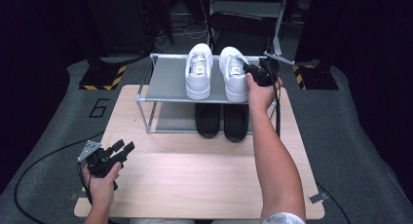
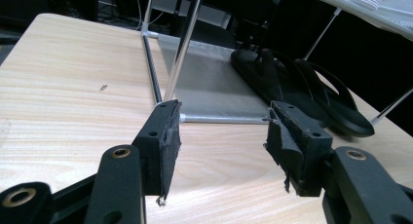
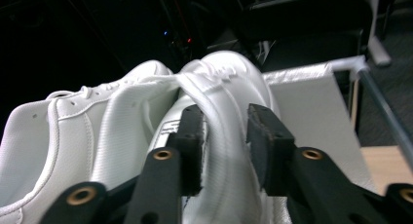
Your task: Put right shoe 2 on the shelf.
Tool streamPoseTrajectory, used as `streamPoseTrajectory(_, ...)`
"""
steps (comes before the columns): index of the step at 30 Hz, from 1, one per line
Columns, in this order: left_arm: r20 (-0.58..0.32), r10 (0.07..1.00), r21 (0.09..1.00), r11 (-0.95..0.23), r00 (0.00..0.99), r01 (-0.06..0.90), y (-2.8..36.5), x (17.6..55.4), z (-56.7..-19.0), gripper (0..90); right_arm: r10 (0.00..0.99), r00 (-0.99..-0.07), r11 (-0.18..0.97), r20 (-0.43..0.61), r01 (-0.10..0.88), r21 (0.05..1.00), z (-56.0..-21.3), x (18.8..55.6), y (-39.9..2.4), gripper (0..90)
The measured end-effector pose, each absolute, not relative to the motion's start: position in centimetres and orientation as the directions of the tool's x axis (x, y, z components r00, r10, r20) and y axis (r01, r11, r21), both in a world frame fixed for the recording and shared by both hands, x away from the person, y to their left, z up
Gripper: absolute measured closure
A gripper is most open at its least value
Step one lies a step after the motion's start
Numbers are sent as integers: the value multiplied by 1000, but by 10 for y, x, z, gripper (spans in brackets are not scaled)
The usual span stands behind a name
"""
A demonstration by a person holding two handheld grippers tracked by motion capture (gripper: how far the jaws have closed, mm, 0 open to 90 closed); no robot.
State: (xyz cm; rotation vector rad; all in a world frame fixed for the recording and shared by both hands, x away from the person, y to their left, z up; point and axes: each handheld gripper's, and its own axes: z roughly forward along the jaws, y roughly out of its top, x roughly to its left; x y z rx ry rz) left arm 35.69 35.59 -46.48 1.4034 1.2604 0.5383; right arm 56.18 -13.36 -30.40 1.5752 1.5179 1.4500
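Surrounding everything is a dark room with grey carpet [image 1: 58, 112] on the floor, a painted "6" [image 1: 99, 108] beside the table, two black-and-yellow hazard-striped bases [image 1: 103, 78] at the far left and right, and a black chair [image 1: 242, 31] behind the rack with cables trailing past it. Standing on that floor, the light wooden table [image 1: 195, 180] has a pale, even grain and bare boards across its near half. At its far side sits a metal-framed shoe rack [image 1: 165, 78] with two grey fabric shelves. The upper shelf carries a pair of white sneakers, toes pointing away from the person: the left sneaker [image 1: 199, 70] and, just beside it, the right sneaker [image 1: 233, 73]. On the lower shelf lies a pair of black sandals [image 1: 222, 121], their near ends jutting over the shelf's front edge.

The right gripper [image 1: 256, 72] is up at the top shelf against the right sneaker's outer side; in the right gripper view its jaws straddle the white collar edge of that shoe [image 3: 224, 151], one pad on each side, slightly parted, and whether the pads press the fabric cannot be told. The left gripper [image 1: 122, 148] rests low over the table's near left corner, jaws spread wide with nothing between them, pointing toward the rack.
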Motion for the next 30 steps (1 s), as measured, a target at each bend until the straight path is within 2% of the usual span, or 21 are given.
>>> streamPoseTrajectory(8,-320,889,905,185,326,382,355,356,-464,457,924,-225,-226,310,332,916,-291,553,-131,624)
streamPoseTrajectory(14,-317,891,905,181,326,385,353,357,-466,456,953,-246,-111,179,266,958,-279,534,-124,593)
streamPoseTrajectory(18,-310,892,904,169,329,393,352,356,-466,455,933,-287,-145,219,260,955,-275,518,-126,591)
streamPoseTrajectory(30,-308,898,907,177,314,383,354,356,-466,453,901,-378,-125,215,248,961,-279,461,-130,572)
